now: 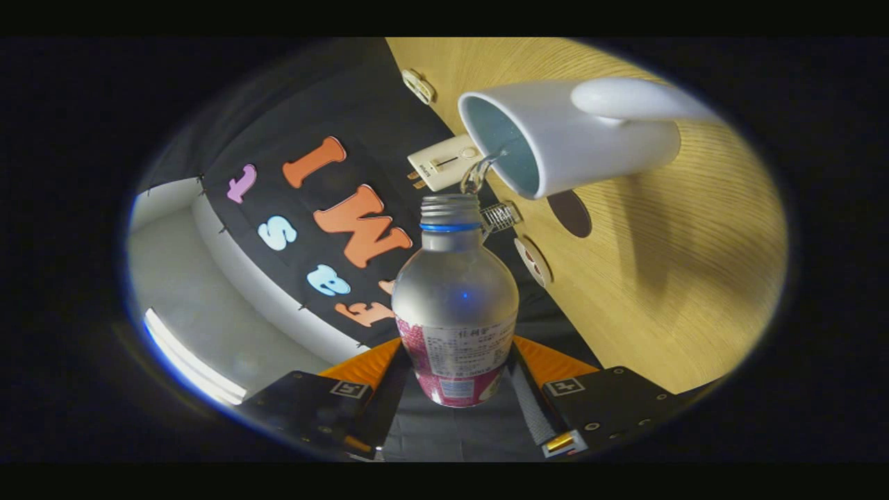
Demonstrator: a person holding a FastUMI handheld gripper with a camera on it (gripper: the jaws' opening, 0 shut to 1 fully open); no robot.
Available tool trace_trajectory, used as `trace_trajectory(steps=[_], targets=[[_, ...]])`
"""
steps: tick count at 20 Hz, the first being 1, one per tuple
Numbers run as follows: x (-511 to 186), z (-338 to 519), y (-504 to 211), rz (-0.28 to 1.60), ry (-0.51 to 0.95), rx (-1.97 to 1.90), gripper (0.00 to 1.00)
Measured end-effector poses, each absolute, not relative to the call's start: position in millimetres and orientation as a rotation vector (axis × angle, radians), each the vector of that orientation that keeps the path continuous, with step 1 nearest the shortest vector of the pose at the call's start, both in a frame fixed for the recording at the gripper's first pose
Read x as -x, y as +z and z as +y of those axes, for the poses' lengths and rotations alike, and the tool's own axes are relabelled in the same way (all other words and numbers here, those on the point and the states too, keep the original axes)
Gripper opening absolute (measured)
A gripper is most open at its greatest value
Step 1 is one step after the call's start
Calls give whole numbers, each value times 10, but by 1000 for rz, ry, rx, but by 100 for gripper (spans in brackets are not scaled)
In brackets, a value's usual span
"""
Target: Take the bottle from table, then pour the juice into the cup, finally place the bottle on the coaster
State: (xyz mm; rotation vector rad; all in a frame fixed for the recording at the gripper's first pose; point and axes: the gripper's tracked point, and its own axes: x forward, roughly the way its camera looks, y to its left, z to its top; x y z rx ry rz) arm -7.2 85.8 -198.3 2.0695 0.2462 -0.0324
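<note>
My gripper (457,364) is shut on a clear bottle (455,298) with a pink-and-white label, holding it low on the body between both fingers. The whole view is rolled over, so the bottle is tipped. Its open threaded mouth (450,207) with a blue ring points at a white cup (590,149) standing on the wooden table (680,278). A thin clear stream (479,170) runs from the mouth into the cup's pale blue inside. A dark round coaster (571,213) lies on the table just beside the cup, beyond the bottle.
A white flat device with a slider (441,163) and a small white plug-like piece (419,85) lie near the table's far edge. A small round white-and-red disc (533,261) and a little metal mesh piece (501,216) sit near the coaster.
</note>
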Motion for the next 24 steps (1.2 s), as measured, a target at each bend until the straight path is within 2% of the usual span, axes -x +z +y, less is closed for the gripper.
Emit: trace_trajectory(steps=[24], targets=[[122,659,-1810,204,-20,-2214,77]])
